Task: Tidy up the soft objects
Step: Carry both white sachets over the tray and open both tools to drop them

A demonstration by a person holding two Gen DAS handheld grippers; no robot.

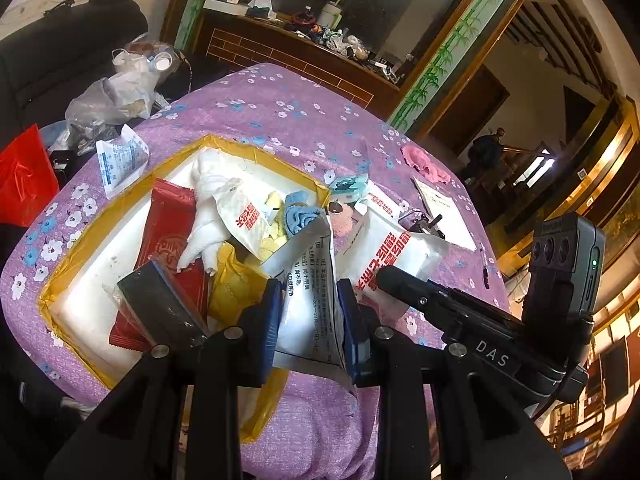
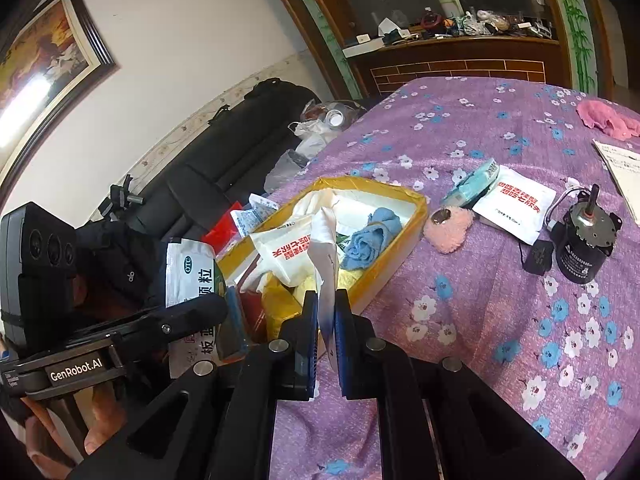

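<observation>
A white foam box with yellow tape rim (image 1: 256,151) (image 2: 416,216) sits on the purple floral cloth and holds a blue towel (image 1: 302,216) (image 2: 370,240), a white cloth, red and yellow packets. My left gripper (image 1: 308,300) is shut on a white medicine sachet (image 1: 312,280) (image 2: 192,276) at the box's near edge. My right gripper (image 2: 326,308) is shut on a thin white packet (image 2: 326,264) over the box's near corner. A pink fluffy pad (image 2: 448,232), a white packet with red print (image 2: 514,204) (image 1: 396,256) and a pink cloth (image 2: 608,118) (image 1: 424,162) lie on the cloth outside the box.
A black motor with a cable (image 2: 580,244) stands right of the white packet. A teal tissue pack (image 2: 476,182) lies beside the box. Papers (image 2: 624,176) lie at the right. A black sofa (image 2: 208,168) with plastic bags stands behind the table.
</observation>
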